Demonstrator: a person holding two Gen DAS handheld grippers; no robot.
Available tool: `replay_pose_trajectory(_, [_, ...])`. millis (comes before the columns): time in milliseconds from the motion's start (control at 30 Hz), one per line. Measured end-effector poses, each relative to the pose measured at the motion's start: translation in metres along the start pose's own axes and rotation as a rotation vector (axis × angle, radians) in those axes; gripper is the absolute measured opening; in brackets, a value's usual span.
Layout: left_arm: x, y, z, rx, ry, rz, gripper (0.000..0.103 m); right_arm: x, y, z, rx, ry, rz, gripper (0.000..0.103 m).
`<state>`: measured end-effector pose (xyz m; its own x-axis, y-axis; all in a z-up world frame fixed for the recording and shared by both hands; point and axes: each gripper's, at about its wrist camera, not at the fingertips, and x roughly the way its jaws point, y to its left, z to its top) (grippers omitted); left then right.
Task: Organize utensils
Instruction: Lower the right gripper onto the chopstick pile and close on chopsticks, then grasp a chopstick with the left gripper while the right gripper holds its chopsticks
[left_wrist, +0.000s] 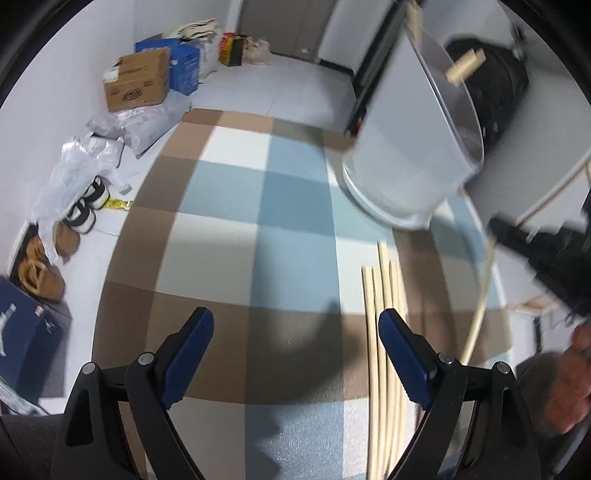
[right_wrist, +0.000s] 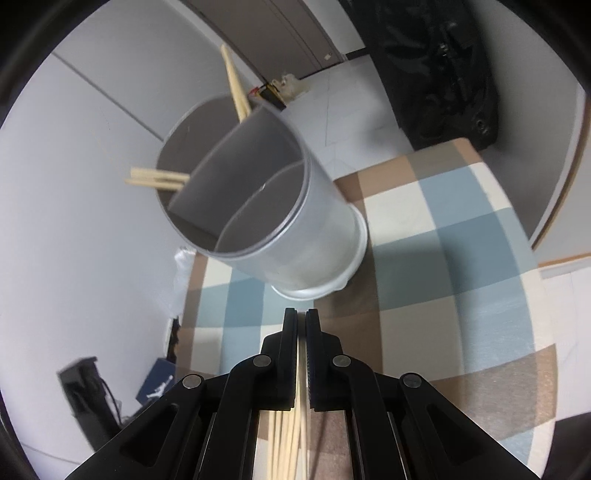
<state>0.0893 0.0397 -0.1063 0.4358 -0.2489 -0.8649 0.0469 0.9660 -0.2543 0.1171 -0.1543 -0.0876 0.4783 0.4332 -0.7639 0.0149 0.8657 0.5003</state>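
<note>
Right tongs (right_wrist: 301, 317) pinch one pale chopstick (right_wrist: 303, 369); left tongs (left_wrist: 295, 332) gape; holder (right_wrist: 258, 206) grey, partitioned.

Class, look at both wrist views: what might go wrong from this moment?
1. The right gripper pinches one chopstick near its end; it may pivot or slip.
2. The holder already has chopsticks leaning out; the new one may hit the divider.
3. The loose chopsticks could scatter if bumped.

The left wrist view looks down from high over the checkered mat (left_wrist: 258, 206); the right wrist view sits lower, close above it. Both share the grey holder (left_wrist: 417, 147) near the mat's far edge.
</note>
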Motion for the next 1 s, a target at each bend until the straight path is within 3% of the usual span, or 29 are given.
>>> replay_pose_trajectory(367, [0.014, -0.021, -0.010, 0.105, 0.092, 0.081, 0.088, -0.040, -0.028, 0.008, 0.073, -0.093, 0.020, 0.003])
replay_pose_trajectory(767, [0.032, -0.036, 0.005, 0.161, 0.179, 0.200, 0.088, -0.054, -0.054, 0.009, 0.067, -0.115, 0.020, 0.004])
replay_pose_trajectory(933, [0.038, -0.040, 0.018, 0.163, 0.220, 0.200, 0.076, -0.057, -0.061, 0.008, 0.050, -0.118, 0.034, 0.004])
replay_pose_trajectory(1000, [0.040, -0.044, 0.022, 0.174, 0.229, 0.198, 0.066, -0.058, -0.063, 0.008, 0.045, -0.118, 0.042, 0.004])
